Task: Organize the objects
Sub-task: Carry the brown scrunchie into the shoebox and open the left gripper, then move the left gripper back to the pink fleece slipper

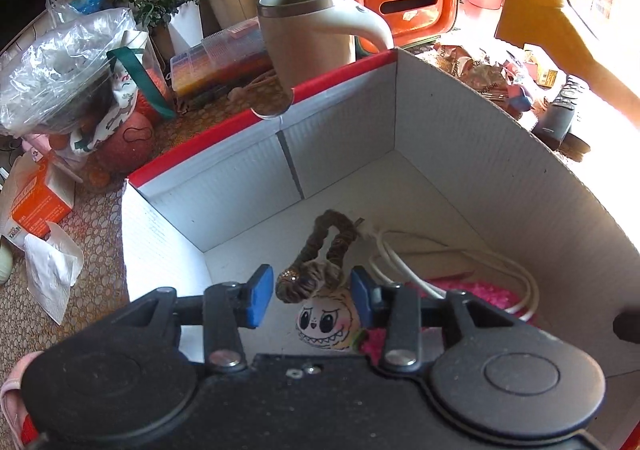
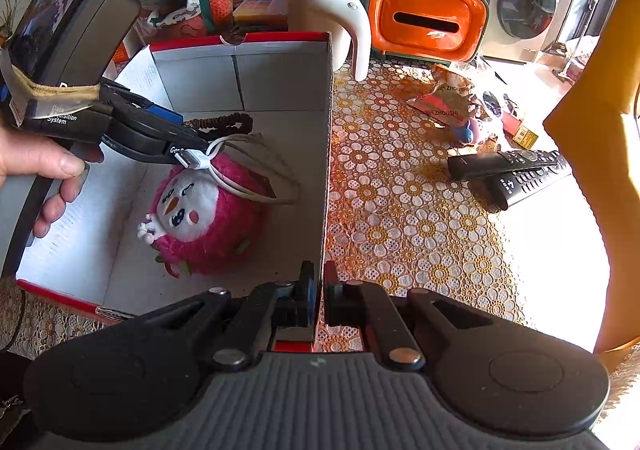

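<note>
Readable text: "ZHOUSHI", printed twice on the crinkled snack packet (image 2: 448, 100) lying on the floral tablecloth; "System", under partly hidden words, on the handheld left gripper's (image 2: 188, 148) dark body. Other print is illegible.

An open white box (image 2: 280, 70) with a red rim sits left of the frame. Inside lie a fluffy pink toy (image 2: 208, 218), a looped white cable (image 2: 256, 166) and a brown hair tie (image 1: 320, 250).
</note>
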The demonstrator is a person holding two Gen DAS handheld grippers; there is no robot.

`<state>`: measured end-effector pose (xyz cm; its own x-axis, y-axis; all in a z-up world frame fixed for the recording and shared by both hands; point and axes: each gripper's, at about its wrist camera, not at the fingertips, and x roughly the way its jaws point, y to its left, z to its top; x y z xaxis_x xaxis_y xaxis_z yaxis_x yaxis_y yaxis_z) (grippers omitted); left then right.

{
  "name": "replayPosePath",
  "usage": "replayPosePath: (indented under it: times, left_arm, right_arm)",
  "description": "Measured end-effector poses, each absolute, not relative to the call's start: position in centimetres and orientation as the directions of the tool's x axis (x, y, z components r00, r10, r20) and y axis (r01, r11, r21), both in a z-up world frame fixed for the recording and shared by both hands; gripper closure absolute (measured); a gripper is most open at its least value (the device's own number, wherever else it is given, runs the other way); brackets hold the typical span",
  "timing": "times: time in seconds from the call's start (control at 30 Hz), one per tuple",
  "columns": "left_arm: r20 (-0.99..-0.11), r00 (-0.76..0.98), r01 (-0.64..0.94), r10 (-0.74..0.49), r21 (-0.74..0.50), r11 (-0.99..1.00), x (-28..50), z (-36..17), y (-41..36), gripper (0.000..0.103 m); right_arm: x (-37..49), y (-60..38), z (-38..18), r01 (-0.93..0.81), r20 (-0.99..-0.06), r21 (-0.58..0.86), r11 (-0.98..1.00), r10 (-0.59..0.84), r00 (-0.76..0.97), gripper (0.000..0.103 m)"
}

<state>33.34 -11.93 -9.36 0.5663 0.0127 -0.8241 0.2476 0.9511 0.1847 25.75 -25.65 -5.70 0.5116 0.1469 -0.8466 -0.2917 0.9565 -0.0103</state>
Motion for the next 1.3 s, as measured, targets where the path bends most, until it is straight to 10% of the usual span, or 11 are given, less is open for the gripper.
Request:
replayPosePath:
  times: [0.73, 1.3]
  left_arm:
    - [-0.721, 0.673, 0.256, -0.166, 0.016, 0.967, 26.3, -1.6, -7.3, 0.049]
    - [-0.632, 0.769, 0.123, -0.099, -0.005, 0.992, 19.0, 0.7, 0.3, 0.008]
  right_arm:
    - [25.7, -25.5, -5.7, -0.284, -0.847, -0.024, 0.959, 0.131, 0.514, 0.099]
    - [25.5, -25.2, -5.7, -0.289, -0.848, -0.034, 0.957, 0.126, 0.515, 0.099]
